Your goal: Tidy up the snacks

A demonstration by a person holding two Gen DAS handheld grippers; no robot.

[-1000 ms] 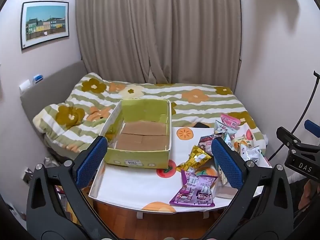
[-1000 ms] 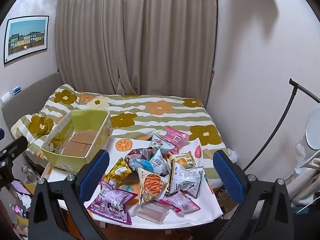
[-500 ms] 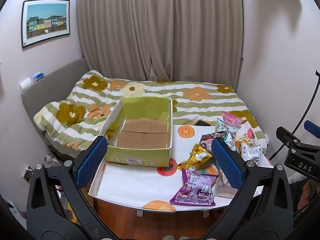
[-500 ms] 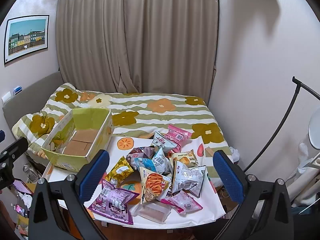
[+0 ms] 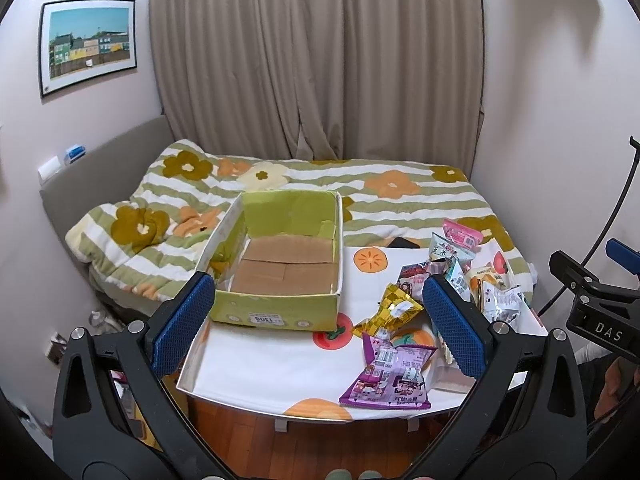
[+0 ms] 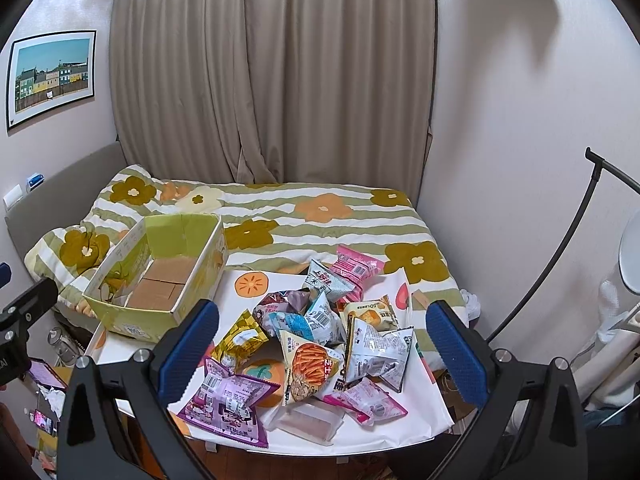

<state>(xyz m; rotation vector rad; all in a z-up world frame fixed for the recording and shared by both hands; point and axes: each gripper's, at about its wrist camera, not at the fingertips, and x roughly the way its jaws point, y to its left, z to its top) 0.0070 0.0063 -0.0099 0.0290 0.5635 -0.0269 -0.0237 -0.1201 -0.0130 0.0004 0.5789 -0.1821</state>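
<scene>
Table (image 6: pixel 256 280) holds snack pile (image 6: pixel 320 332) beside empty box (image 6: pixel 160 280).

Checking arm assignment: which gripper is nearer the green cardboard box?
Left. The left gripper faces the green cardboard box almost head-on; the right gripper hovers over the snack pile, the box off to its left.

Colours and patterns on a snack-covered table and the bed behind it.
The table (image 5: pixel 280 372) wears a white cloth printed with orange persimmons; at its left edge sits a yellow-green box (image 5: pixel 280 312) with a plain brown cardboard floor. Snack packets include a purple packet (image 6: pixel 228 404), a gold checkered packet (image 6: pixel 240 338) and a pink packet (image 6: pixel 356 266). The bed (image 6: pixel 320 220) has green-and-white stripes with orange and olive flowers. Claw pads (image 6: pixel 188 352) are blue.
</scene>
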